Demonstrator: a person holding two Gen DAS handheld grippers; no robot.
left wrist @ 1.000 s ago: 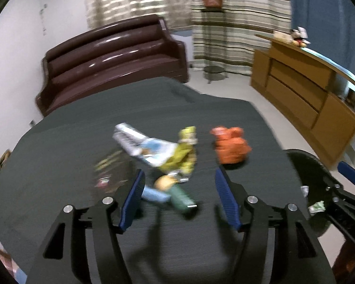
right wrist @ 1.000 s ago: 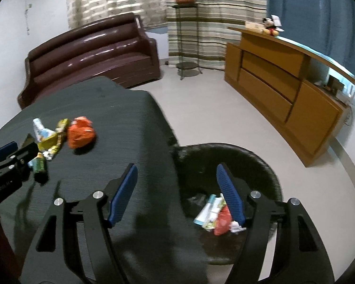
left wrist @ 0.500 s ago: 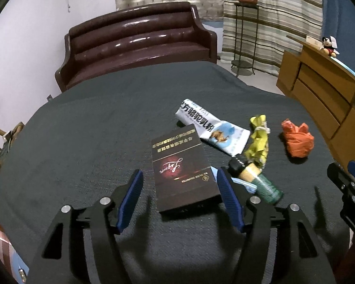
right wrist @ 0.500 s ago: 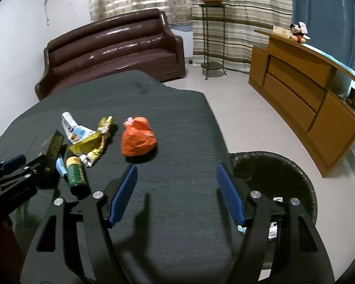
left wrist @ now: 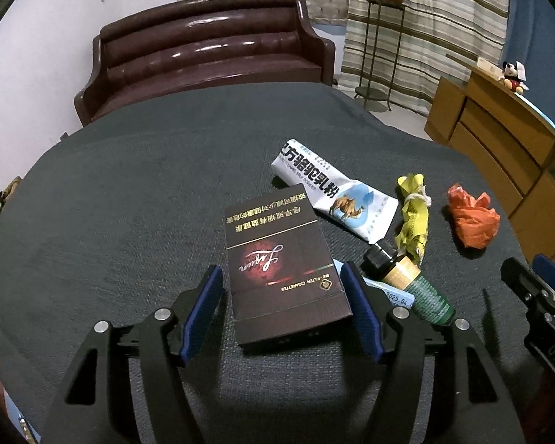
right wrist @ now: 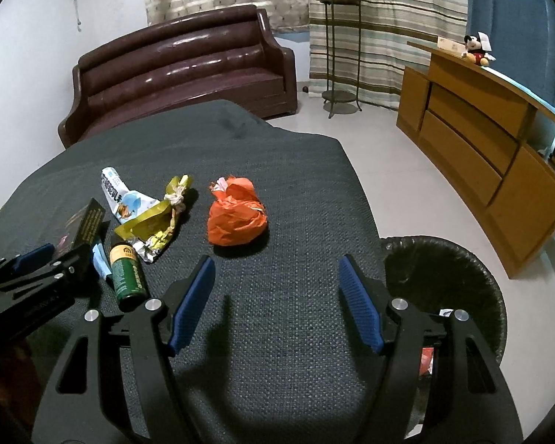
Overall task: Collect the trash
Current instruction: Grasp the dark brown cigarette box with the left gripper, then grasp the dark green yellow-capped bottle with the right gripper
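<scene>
Jaws, left gripper: we log them part open, straddling the near end of a dark cigarette box. The left pad stands clear of the box edge; the right pad sits just beside the other edge, and we cannot tell whether it touches. These jaws have just been closing a little, box between them. Jaws, right gripper: wide apart, nothing between them, only bare cloth.

Items on the dark-clothed table, listed left to right from the left wrist view:

1. Cigarette box, one. Lies flat, long axis running away from us, tilted slightly left at the far end; print reads upside down.
2. White milk-powder sachet, one. Long axis slants from far left to near right; its near left edge meets the box's far corner.
3. Pale blue strip, one, partly hidden beside the right finger.
4. Small green bottle, one, on its side, black cap pointing far left, base toward us.
5. Yellow wrapper, one, twisted, long axis near to far.
6. Crumpled orange bag, one, apart from the rest.

Off the table, right: black-lined bin, one, some scraps visible inside. Beyond: brown sofa, one; wooden sideboard, one.
</scene>
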